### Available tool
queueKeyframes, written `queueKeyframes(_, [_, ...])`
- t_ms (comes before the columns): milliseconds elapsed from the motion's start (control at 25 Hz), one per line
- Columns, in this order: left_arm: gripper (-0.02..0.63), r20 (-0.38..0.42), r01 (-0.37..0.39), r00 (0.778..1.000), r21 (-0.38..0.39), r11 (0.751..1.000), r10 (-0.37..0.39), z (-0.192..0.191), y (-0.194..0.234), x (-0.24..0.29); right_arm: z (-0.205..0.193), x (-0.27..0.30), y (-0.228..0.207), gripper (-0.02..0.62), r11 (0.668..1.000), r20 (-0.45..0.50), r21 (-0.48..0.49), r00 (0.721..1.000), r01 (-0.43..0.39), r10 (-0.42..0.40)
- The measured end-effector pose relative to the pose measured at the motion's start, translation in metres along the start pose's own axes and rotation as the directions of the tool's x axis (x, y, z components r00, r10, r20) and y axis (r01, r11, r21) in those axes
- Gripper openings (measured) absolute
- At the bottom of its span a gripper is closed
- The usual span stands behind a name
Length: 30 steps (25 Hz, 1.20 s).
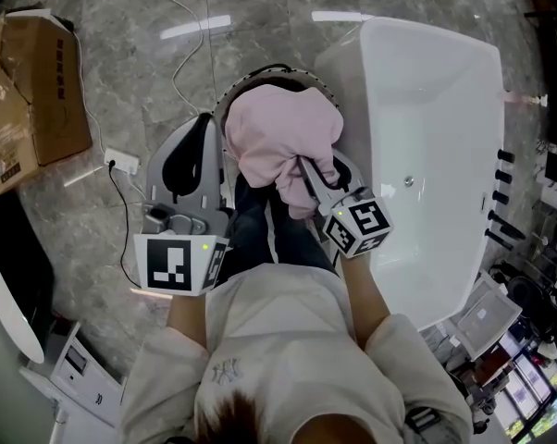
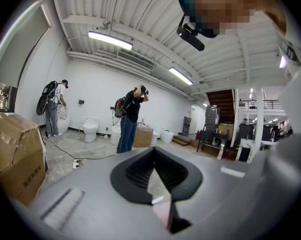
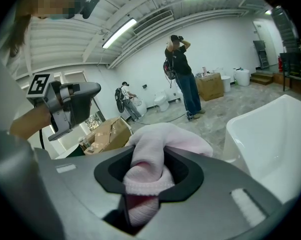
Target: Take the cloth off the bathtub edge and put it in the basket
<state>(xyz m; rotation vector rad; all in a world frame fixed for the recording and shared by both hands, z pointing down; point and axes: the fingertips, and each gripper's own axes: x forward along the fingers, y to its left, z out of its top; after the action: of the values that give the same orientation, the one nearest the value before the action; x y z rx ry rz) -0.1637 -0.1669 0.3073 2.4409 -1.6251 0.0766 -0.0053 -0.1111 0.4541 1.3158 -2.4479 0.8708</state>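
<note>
A pink cloth (image 1: 278,132) hangs bunched over the round basket (image 1: 234,92), covering most of its opening. My right gripper (image 1: 300,166) is shut on the cloth's near edge, beside the white bathtub (image 1: 436,128). In the right gripper view the cloth (image 3: 155,139) fills the space between the jaws of the right gripper (image 3: 144,156), with the tub wall (image 3: 270,144) at the right. My left gripper (image 1: 203,123) is left of the basket with its tips together and nothing in them. In the left gripper view only floor shows past the left gripper (image 2: 153,151).
A cardboard box (image 1: 29,91) lies at the left, with a power strip and cable (image 1: 121,162) on the marble floor. Equipment clutters the area right of the tub (image 1: 528,276). A person (image 2: 132,116) stands farther off, near a toilet (image 2: 90,129).
</note>
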Motion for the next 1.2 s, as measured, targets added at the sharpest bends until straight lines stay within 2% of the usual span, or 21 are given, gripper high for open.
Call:
queueKeyframes(760, [0.049,-0.039,0.013,0.999,-0.019,1.0,-0.014,-0.039,0.019,-0.003,-0.046,0.032,-0.008,0.12,0.996,-0.027,0.05,0.997,0.068,-0.067])
queueKeyframes(1200, [0.049,-0.032,0.036,0.999,-0.037,0.999,-0.037,-0.041,0.022,0.003,-0.059,0.039,-0.016,0.12,0.99,-0.037,0.075,0.992,0.12,-0.117])
